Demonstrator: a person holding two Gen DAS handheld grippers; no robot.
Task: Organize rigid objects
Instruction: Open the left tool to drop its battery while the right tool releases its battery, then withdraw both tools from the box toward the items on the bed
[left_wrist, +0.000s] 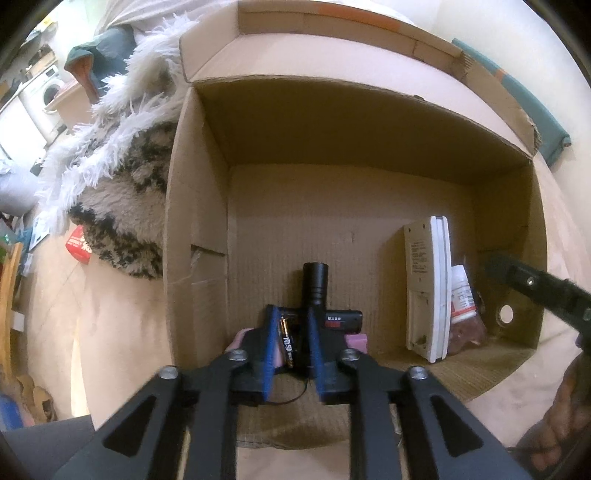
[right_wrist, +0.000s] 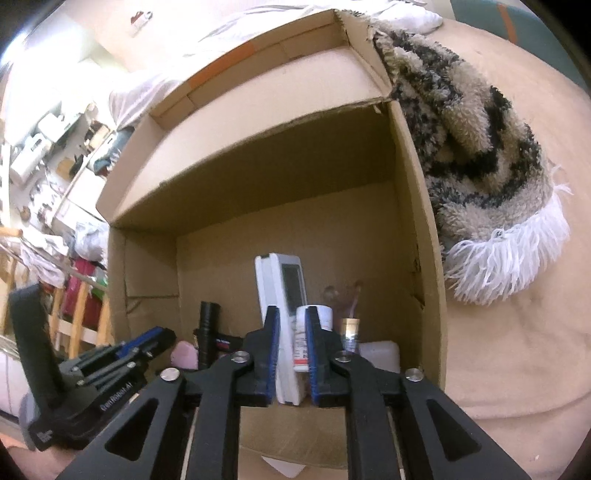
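- We see both grippers angled steeply down into an open cardboard box (left_wrist: 199, 206) lying on a beige cover, w/ a shaggy black-and-cream rug (left_wrist: 125, 206) just beside one box wall.
- Left gripper (left_wrist: 291, 332): jaws a narrow way apart, over the near edge of the box floor. Between its blue pads (left_wrist: 271, 347) sit a black-and-gold battery (left_wrist: 286, 341) and the rear end of a black flashlight (left_wrist: 314, 284); we can't tell if the pads press on either.
- Flashlight lies on the box floor, lens end pointing toward the far wall. A black item w/ red label (left_wrist: 341, 320) lies crosswise under it; a pink thing (left_wrist: 357, 341) shows near the near edge.
- Right gripper (right_wrist: 291, 339): jaws narrowly apart too, on either side of a small white bottle w/ a red-and-white label (right_wrist: 302, 347). Pads look close to it, contact not clear.
- White remote (right_wrist: 280, 295) stands on edge, upright, just beside the bottle on its left in the right-wrist view, near the box's side wall.
- A clear glassy item w/ gold neck (right_wrist: 349, 328) stands on the bottle's other side.
- Left gripper's body appears low left in the right-wrist view.
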